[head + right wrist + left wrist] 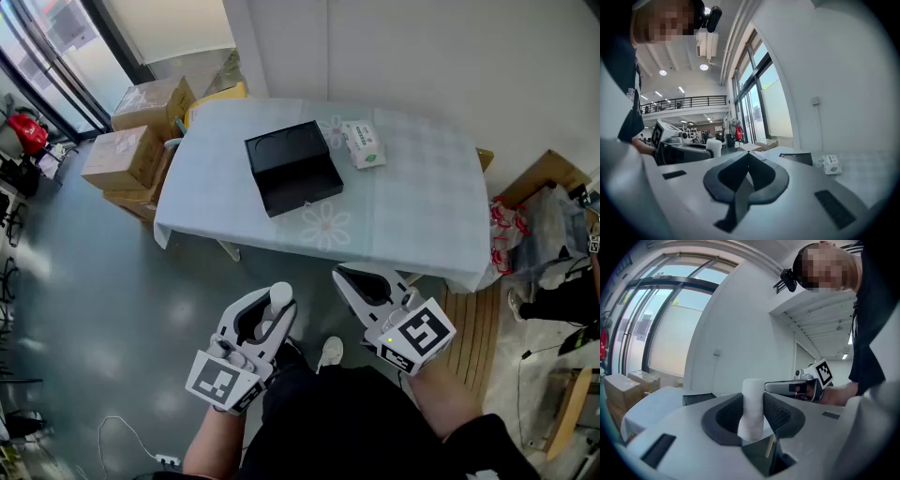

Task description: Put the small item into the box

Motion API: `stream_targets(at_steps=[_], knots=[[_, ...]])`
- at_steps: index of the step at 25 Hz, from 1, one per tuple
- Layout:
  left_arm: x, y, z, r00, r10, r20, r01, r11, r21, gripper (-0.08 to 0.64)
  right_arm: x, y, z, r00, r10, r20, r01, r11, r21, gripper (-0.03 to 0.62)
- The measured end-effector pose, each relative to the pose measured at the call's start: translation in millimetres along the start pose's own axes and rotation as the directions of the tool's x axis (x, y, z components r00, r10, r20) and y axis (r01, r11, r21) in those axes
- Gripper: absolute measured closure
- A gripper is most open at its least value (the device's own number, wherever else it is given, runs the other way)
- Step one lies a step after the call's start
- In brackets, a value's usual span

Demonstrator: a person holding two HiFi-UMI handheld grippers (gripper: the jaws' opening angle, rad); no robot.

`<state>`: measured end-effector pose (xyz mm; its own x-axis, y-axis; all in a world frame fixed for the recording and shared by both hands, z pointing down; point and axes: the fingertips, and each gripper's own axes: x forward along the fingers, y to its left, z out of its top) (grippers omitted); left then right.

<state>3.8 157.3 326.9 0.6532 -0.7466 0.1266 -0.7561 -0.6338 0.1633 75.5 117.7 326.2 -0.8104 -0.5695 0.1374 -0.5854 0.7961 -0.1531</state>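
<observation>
Cardboard boxes are stacked on the floor off the table's left end. In front of the table, well short of it, the left gripper has its jaws clamped on a small white cylinder, which stands upright between the pads. On the pale tablecloth an open black box lies left of centre, with a white packet printed in green just right of it. The right gripper hovers at the near table edge, its jaws pressed together with nothing between them.

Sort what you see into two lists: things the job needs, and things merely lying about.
Job: white cylinder, gripped by the left gripper; open black box on the table.
Lying about: green-and-white packet beside the box; cardboard boxes on the floor.
</observation>
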Motion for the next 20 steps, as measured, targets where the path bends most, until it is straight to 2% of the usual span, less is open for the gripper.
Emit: stream_targets(at_steps=[20], knots=[[-12,13,1,1.000,0.007,0.003,-0.007,1.000,-0.005,0.426,12,16,2,1.000,0.015,0.015,-0.015,1.000,-0.023,0.583]])
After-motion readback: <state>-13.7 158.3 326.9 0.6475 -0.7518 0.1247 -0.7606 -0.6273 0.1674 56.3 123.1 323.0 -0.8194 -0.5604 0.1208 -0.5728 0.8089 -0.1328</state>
